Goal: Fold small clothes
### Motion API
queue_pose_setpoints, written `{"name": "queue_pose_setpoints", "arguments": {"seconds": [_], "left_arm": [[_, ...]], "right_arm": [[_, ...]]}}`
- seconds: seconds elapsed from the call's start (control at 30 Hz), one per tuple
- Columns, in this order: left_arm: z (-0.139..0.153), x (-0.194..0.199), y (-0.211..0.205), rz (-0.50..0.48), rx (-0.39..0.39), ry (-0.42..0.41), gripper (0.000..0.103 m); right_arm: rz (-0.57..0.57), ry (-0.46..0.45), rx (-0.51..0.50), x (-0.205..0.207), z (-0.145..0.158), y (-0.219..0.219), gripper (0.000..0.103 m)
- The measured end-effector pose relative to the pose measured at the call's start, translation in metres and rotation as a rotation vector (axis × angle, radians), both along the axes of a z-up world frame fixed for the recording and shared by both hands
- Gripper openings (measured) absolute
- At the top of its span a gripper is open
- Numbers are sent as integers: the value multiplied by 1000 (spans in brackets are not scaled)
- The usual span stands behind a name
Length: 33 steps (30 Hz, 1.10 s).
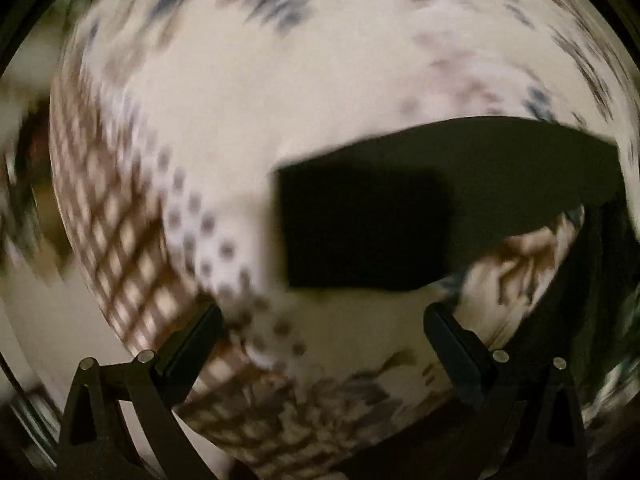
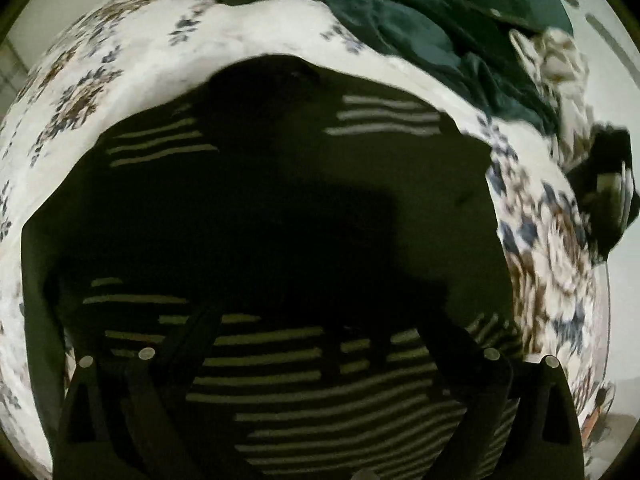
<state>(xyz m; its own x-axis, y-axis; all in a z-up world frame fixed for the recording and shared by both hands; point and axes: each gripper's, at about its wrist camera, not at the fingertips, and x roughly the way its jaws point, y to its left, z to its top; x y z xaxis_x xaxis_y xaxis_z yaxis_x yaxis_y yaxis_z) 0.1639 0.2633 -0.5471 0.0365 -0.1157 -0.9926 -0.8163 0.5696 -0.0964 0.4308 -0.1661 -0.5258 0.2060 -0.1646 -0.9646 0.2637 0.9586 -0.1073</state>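
Observation:
In the right wrist view a dark garment with pale stripes (image 2: 304,364) lies spread flat on the flowered bedspread (image 2: 120,80). My right gripper (image 2: 324,322) hangs over its near striped part with its jaws wide apart and nothing pinched between them. In the blurred left wrist view my left gripper (image 1: 322,316) is open over the bedspread (image 1: 240,100), with nothing between its fingers. Just beyond its fingertips lies a dark cloth edge (image 1: 500,168) with a darker square patch (image 1: 360,228); I cannot tell whether that patch is shadow or cloth.
A heap of dark green clothes (image 2: 420,20) lies at the far side of the bed, with a pale patterned piece (image 2: 560,64) beside it. A dark blurred object (image 2: 608,192) shows at the right edge. The bedspread has brown checks and dots (image 1: 132,248) at the left.

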Motion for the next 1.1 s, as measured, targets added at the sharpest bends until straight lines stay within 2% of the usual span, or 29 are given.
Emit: {"name": "queue_pose_setpoints", "arguments": {"seconds": [0.07,0.13,0.17,0.27,0.3,0.33,0.37,0.4,0.47,0.6,0.67,0.73,0.87,0.9,1.03,1.1], "left_arm": [[-24,-20,14,190,-171,-68,103],[-44,-30,25,351,-262,-113,103],[-50,-32,32,430,-284,-152,103],[-49,-27,47,551,-227,-200,100],[-46,-23,49,550,-197,-197,83],[-38,-13,50,517,-141,-189,70],[-31,-4,49,476,-98,-179,41],[-22,8,49,413,-38,-161,21],[-9,23,50,321,53,-142,10],[9,41,48,237,117,-112,7],[25,47,40,183,168,-117,4],[46,58,30,122,229,-146,4],[102,90,-5,-23,382,-206,4],[107,75,-13,-51,405,-228,4],[154,117,-107,-212,498,-348,4],[168,153,-161,-298,502,-416,4]], "right_arm": [[-6,15,-2,-6,-5,-2,99],[-8,37,14,-11,-13,-1,99],[-11,45,23,-12,-16,1,99],[-18,67,12,-21,-25,5,99],[-17,77,-5,-22,-28,7,99],[-20,84,-26,-24,-30,9,99],[-23,86,-52,-24,-30,11,99],[-22,88,-75,-24,-29,12,99],[-11,93,-132,-21,-27,16,99],[43,70,-210,-15,-18,22,99],[71,51,-211,-11,-14,22,99],[87,42,-175,-8,-14,18,99],[92,38,-38,-5,-16,-2,99],[93,33,-1,-6,-16,-9,99],[74,35,134,-11,-12,-54,99],[53,33,186,-20,-5,-89,99]]}}
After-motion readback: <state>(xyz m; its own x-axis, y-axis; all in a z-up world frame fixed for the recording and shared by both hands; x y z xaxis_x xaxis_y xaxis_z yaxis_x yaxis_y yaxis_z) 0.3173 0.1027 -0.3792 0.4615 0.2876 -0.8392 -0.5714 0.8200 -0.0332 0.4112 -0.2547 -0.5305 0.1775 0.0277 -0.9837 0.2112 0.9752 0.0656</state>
